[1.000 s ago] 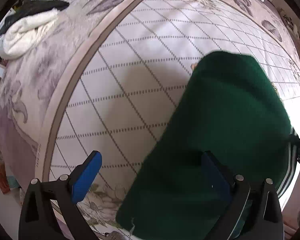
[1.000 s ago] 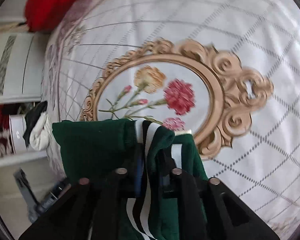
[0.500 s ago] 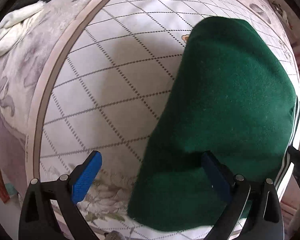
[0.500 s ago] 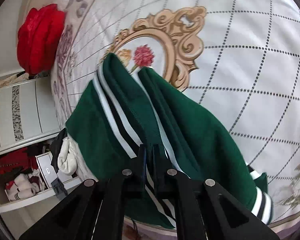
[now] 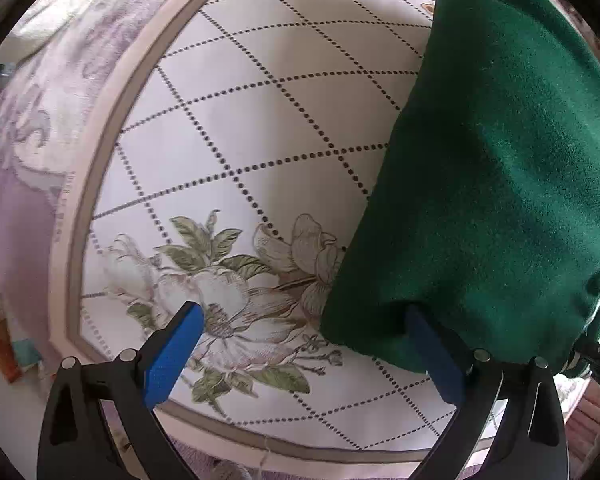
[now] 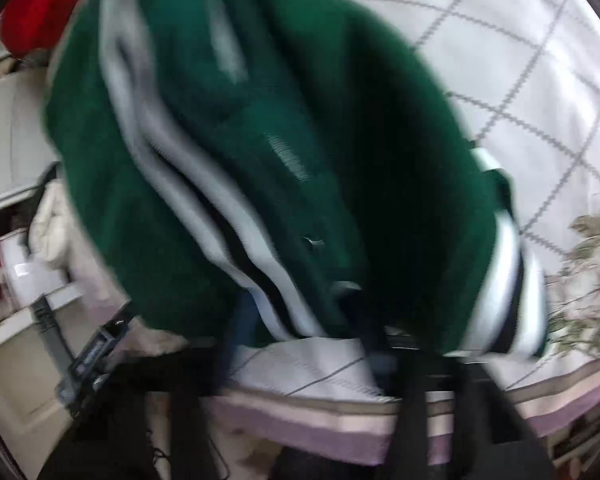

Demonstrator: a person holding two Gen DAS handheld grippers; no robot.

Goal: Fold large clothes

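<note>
Green garment fills right half of left wrist view, draped over bed cover; left gripper fingers spread wide, right blue pad against cloth edge, nothing clamped; right gripper fingers clenched on garment's striped hem, view blurred.

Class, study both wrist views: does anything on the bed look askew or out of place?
Yes: the green garment lies bunched and crooked on the bedspread, its striped trim twisted, nothing squared up for a fold.

green garment: 1 | red cloth: 1 | bedspread: 1
</note>
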